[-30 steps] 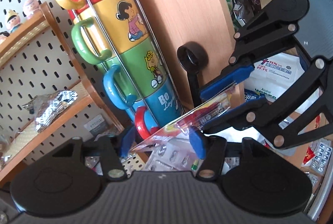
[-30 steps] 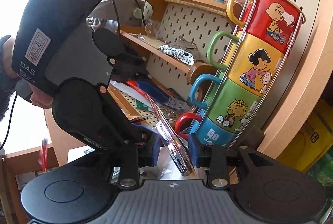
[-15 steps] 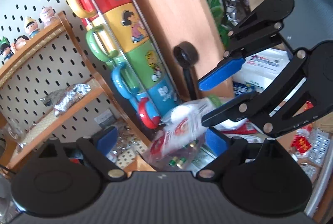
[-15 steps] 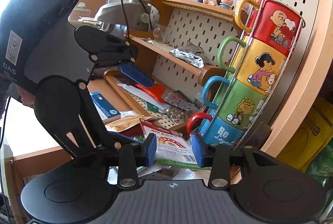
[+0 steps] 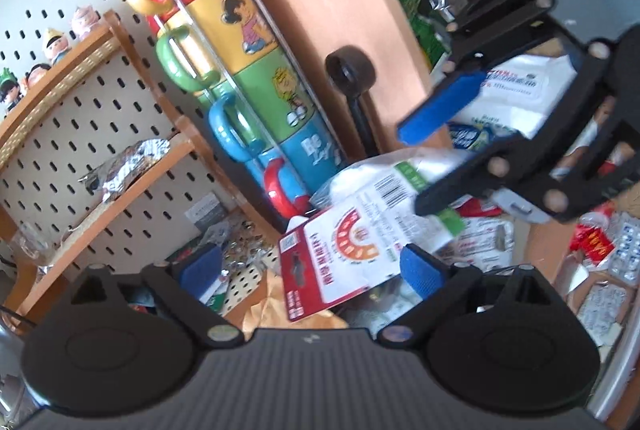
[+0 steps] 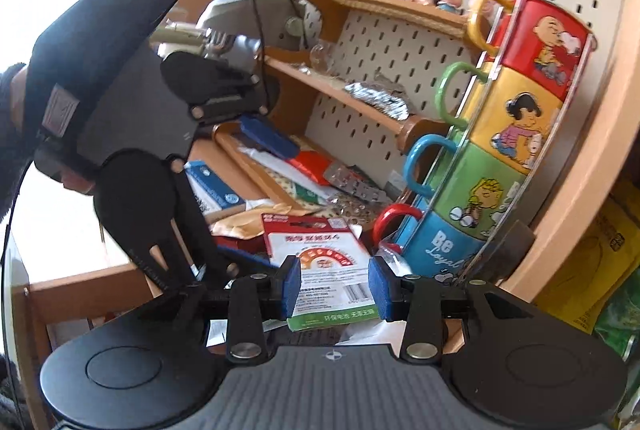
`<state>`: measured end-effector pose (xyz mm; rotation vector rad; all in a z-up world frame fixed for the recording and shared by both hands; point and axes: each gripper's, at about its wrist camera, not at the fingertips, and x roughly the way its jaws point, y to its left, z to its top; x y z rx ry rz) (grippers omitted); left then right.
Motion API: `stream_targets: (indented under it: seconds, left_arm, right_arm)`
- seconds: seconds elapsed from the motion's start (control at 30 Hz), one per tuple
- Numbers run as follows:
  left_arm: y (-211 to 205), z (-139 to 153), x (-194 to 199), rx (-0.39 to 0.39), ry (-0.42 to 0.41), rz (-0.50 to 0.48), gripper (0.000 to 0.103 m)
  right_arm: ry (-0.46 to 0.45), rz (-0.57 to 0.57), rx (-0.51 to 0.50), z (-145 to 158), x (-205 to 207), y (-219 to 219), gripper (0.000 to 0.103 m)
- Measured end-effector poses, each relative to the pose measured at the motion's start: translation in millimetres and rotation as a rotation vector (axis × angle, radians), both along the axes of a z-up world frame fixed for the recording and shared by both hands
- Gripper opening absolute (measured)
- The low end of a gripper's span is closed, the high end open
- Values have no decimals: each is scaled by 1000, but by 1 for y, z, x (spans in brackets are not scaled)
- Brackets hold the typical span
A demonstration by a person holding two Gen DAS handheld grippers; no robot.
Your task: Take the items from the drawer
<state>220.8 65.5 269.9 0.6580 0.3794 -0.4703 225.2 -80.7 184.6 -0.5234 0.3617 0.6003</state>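
While both grippers stood spread, neither pinched the red-and-white packet (image 6: pixel 320 262), which lay flat on the clutter beside the stacked mugs (image 6: pixel 516 134). Right gripper (image 6: pixel 334 286) hovered over the packet's lower end, pads apart on either side. Only the right view showed a sleeve (image 6: pixel 12 134) behind the left gripper (image 5: pixel 310 270); only the left view showed blister packs (image 5: pixel 624 250) and a wipes pack (image 5: pixel 520 90).

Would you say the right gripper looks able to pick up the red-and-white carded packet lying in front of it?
Probably yes: the right gripper has open jaws either side of the red-and-white carded packet, with nothing lying on top of it.
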Motion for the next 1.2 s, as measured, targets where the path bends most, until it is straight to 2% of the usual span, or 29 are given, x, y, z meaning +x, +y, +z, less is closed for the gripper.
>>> stream_targets:
  seconds: [0.13,0.3,0.43,0.5,0.6,0.7,0.8,0.83,0.9,1.0,1.07,1.1,1.13,1.17,1.2]
  left_arm:
    - [-10,-26,27,-12,12,26,98]
    - [-7,-41,45,-37,23,42,97]
    - [9,-48,25,-83,37,-33,98]
    - [18,-52,-8,-91,26,-78,100]
    - [18,-84,-42,-41,22,-144,103]
    - [13,-110,-58,33,109,-150,103]
    - [5,-130,-66,111,198,-145,102]
    - [5,-132,-67,129,220,-141,99]
    - [5,-134,-64,152,273,-120,90]
    - [10,-133,-60,162,309,-88,75]
    - [17,-136,-49,137,357,-62,43]
    - [20,-138,-43,123,382,-49,35]
    - [25,-140,-38,110,424,-52,20]
    - [28,-145,-33,115,447,-54,13]
    - [31,-150,-28,125,465,-55,11]
  right_arm:
    - [29,-7,-57,-15,12,14,37]
    - [9,-13,-18,-9,10,11,37]
    - [0,56,6,2,-29,-7,38]
    - [20,122,-25,-2,-56,-15,38]
    - [68,242,-70,-14,-92,-21,38]
    - [137,323,-139,-37,-109,-5,36]
    - [140,410,-229,-60,-115,23,28]
    - [148,442,-247,-67,-114,32,24]
    - [161,493,-277,-79,-110,50,23]
    - [153,565,-320,-96,-104,72,20]
    - [151,588,-334,-108,-100,85,20]
    - [153,595,-339,-113,-98,91,20]
    - [155,601,-344,-119,-96,97,20]
    - [155,608,-351,-125,-94,102,19]
    - [133,620,-371,-133,-92,105,19]
